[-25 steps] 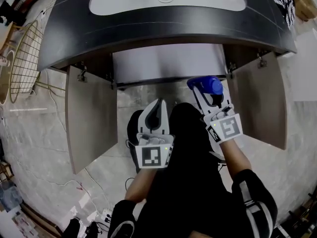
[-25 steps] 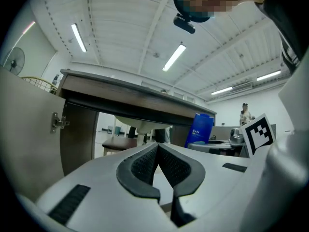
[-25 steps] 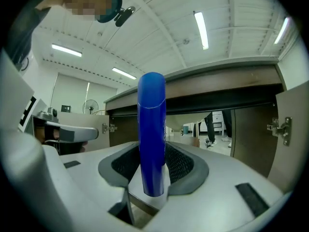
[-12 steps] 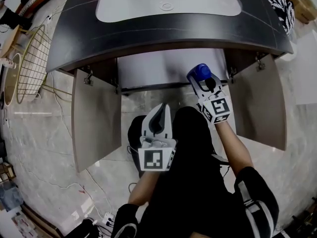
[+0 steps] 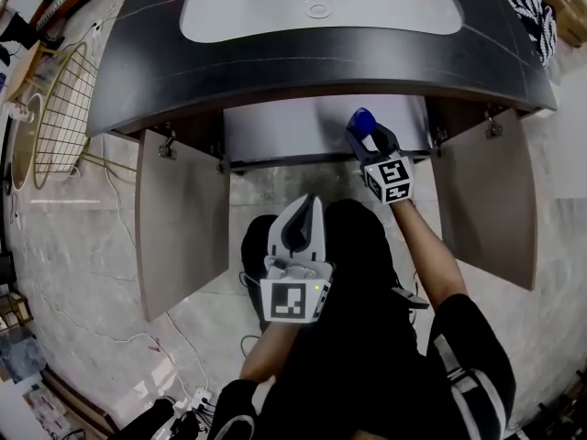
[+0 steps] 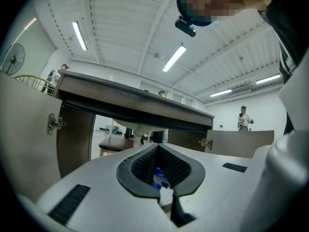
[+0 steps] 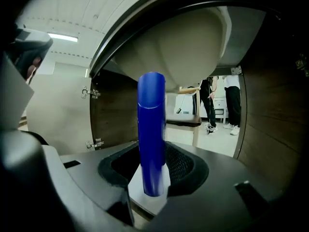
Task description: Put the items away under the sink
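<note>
A tall blue bottle (image 5: 363, 120) stands upright between the jaws of my right gripper (image 5: 371, 141), which is shut on it. In the head view the bottle's top sits at the edge of the open cabinet (image 5: 293, 132) under the sink basin (image 5: 321, 9). In the right gripper view the blue bottle (image 7: 151, 129) rises from my right gripper (image 7: 153, 175), with the white underside of the basin (image 7: 193, 47) just behind it. My left gripper (image 5: 302, 211) hangs lower, over the person's lap, shut with nothing in it. The left gripper (image 6: 159, 170) points at the cabinet opening.
Both cabinet doors stand wide open, the left door (image 5: 179, 220) and the right door (image 5: 486, 204). The dark countertop (image 5: 275, 62) overhangs the opening. A wire basket (image 5: 57, 108) stands at the far left, and cables and a power strip (image 5: 188, 401) lie on the marble floor.
My right gripper has carried the blue bottle forward to the mouth of the cabinet. The left gripper has stayed over the lap.
</note>
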`<state>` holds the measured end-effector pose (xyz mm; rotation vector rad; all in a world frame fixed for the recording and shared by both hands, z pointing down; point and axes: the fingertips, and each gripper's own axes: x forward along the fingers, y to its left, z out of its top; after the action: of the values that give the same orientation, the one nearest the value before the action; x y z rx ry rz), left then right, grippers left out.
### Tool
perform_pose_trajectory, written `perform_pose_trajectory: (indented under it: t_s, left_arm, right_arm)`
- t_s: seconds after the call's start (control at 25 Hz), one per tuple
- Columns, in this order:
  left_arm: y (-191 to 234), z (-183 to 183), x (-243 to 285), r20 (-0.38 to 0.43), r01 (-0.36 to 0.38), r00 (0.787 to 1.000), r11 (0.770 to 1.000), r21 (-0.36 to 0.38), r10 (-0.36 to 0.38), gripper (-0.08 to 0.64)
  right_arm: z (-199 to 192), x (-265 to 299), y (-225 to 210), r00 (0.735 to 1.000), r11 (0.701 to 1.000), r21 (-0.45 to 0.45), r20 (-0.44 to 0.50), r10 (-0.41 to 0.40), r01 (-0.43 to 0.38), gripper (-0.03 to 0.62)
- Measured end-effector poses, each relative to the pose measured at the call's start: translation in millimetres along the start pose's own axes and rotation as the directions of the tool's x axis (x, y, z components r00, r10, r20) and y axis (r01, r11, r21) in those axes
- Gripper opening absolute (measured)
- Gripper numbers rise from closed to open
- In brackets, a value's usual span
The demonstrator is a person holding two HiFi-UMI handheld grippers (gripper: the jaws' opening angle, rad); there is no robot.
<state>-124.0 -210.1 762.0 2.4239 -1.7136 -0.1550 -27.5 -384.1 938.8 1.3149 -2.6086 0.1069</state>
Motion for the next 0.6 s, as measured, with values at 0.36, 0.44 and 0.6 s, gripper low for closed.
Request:
perform_pose_trajectory:
  t_s: [0.36,0.44,0.6]
  left_arm:
    - [10,-4,3,-0.001,0.008,1.0,1.0,-0.004,-0.008,0.014]
    - [13,-4,2,0.0,0.008,1.0,1.0,-0.001,-0.008,0.015]
    - [18,-8,1,-0.009,0.004,1.0,1.0,-0.002,-0.004,0.014]
  right_arm:
    - [-58,35,-9,0.995,0.999,0.027,-0.096,-0.019,0.022,0.155]
    - [-72,40,-11,0.993,0.999,0.036,-0.118,-0.027,0.032,0.156]
    - [-90,50,-15,0.991,0.998,0.051,-0.127,-0.032,0.039,0.155]
